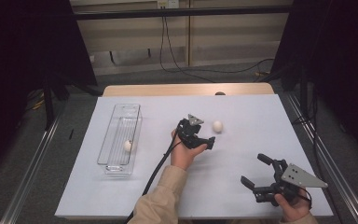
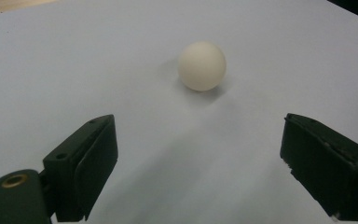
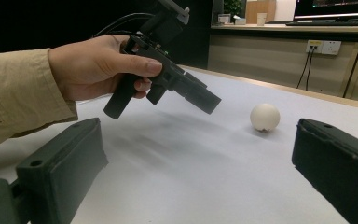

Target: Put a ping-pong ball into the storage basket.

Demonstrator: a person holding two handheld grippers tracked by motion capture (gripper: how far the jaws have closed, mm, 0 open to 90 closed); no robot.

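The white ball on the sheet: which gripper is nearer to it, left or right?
Left. The left gripper is just short of the ball, jaws open toward it. The right gripper is far off, near the table's front edge.

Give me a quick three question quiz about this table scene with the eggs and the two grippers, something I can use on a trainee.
1. True or false: the left gripper is closed on the loose egg.
2. Where does the second egg lie? A) on the white sheet beside the right gripper B) inside the clear bin C) in the person's hand
3. Fill in: the right gripper, near the table's right front corner, has its jaws ____ with nothing between them.

Key
1. False: its jaws are open and the egg lies on the white sheet ahead of them, untouched.
2. B
3. open
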